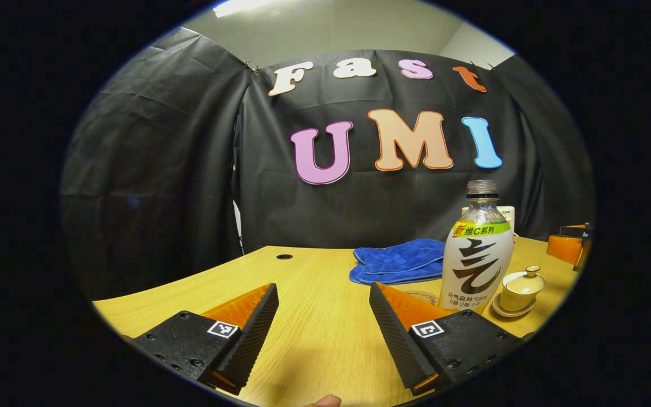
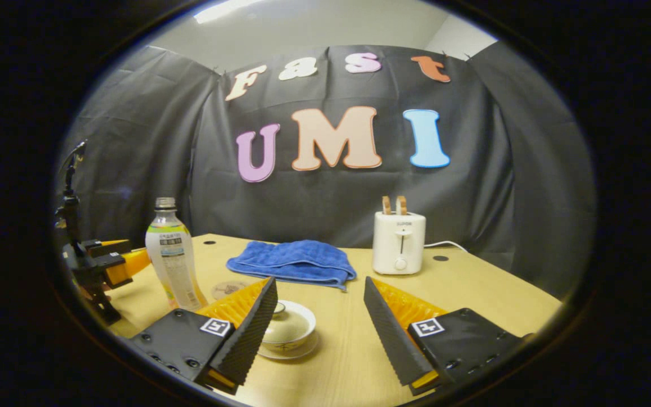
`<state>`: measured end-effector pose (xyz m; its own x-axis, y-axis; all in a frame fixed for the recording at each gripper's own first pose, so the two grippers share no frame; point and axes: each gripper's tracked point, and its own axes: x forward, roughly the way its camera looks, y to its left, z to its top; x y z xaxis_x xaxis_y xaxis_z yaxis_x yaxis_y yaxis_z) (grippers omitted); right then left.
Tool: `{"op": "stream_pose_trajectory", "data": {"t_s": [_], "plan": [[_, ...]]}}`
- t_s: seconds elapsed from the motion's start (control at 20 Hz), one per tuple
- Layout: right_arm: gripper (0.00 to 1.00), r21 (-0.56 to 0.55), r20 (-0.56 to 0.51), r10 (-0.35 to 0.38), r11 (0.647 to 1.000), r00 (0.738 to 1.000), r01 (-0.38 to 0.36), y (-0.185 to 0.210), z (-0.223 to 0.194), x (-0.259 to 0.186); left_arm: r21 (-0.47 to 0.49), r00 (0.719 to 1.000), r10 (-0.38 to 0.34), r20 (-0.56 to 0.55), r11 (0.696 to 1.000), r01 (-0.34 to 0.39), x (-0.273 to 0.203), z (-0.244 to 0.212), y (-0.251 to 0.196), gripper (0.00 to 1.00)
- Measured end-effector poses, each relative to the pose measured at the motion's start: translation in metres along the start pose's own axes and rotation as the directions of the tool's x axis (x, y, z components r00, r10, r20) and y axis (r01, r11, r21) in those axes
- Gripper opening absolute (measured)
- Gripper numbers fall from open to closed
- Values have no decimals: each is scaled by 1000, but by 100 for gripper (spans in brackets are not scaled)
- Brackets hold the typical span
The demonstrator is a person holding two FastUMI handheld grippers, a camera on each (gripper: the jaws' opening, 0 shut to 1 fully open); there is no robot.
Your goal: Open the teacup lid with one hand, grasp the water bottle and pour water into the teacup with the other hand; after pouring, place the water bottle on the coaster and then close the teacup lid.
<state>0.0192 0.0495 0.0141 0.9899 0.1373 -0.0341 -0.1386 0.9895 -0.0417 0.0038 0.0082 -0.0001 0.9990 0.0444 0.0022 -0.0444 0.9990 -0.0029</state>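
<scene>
A clear water bottle (image 1: 477, 254) with a white label stands upright on the wooden table (image 1: 314, 339), to the right of my open left gripper (image 1: 322, 288). Just right of the bottle is a cream teacup (image 1: 522, 288) on its saucer, lid on. A round coaster (image 1: 422, 295) peeks out behind my right-hand finger. In the right gripper view the lidded teacup (image 2: 291, 328) lies low between the fingers of my open right gripper (image 2: 320, 281), nearer the left finger and untouched. The bottle (image 2: 173, 260) stands to the left, with the coaster (image 2: 228, 289) beside it.
A folded blue towel (image 1: 399, 260) (image 2: 294, 260) lies mid-table behind the cup. A white toaster (image 2: 399, 243) with two slices stands at the back right, its cord trailing right. The left gripper (image 2: 105, 263) shows at the far left of the right gripper view.
</scene>
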Motion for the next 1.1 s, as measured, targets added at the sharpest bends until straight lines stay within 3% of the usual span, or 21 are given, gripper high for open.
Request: {"op": "stream_pose_trajectory", "data": {"t_s": [0.35, 0.7, 1.1], "plan": [[100, -39, -85, 82, 996, 993, -85, 36, -17, 14, -2, 1000, -3, 0, 1000, 3, 0, 0, -1, 95], [80, -62, -159, 102, 992, 982, -113, 47, -39, 21, -1, 1000, -6, 1, 1000, 6, 1, -1, -2, 95], [42, -19, -170, 103, 994, 980, -108, 49, -39, 24, -2, 1000, -5, 0, 1000, 5, 1, -1, -2, 95]]}}
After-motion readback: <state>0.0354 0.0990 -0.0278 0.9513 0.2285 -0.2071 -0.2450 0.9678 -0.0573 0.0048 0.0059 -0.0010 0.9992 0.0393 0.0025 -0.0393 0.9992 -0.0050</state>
